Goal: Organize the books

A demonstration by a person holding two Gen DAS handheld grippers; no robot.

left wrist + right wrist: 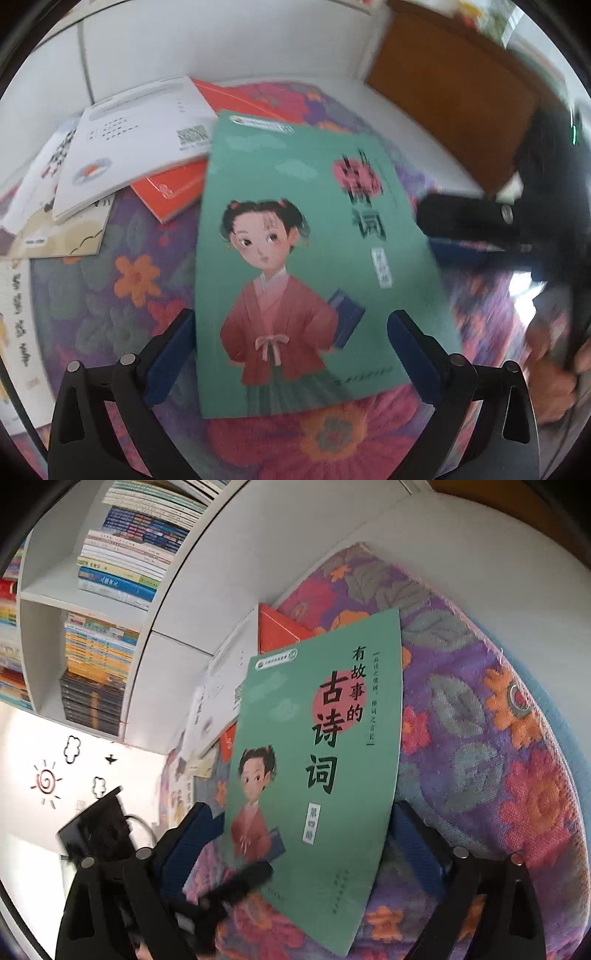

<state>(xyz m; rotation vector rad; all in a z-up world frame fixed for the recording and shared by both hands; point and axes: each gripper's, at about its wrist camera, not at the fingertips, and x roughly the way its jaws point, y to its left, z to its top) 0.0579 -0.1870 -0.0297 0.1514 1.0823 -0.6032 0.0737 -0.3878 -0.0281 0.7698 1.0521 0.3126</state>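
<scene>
Green book [295,266]: lies face up on the floral cloth [140,288], its cover showing a girl in a red jacket; its upper corner overlaps an orange book [170,195].
Left gripper [291,358]: jaws spread wide, blue pads either side of the green book's lower part, not pressing it; released.
Right gripper [303,842]: jaws spread wide astride the same book's lower edge, pads clear of the cover; released.
Loose pile: a white book [136,147] rests on the orange one, with further books beside it at the cloth's edge.
Bookshelf [44,590]: white compartments holding stacked books, behind the cloth.
</scene>
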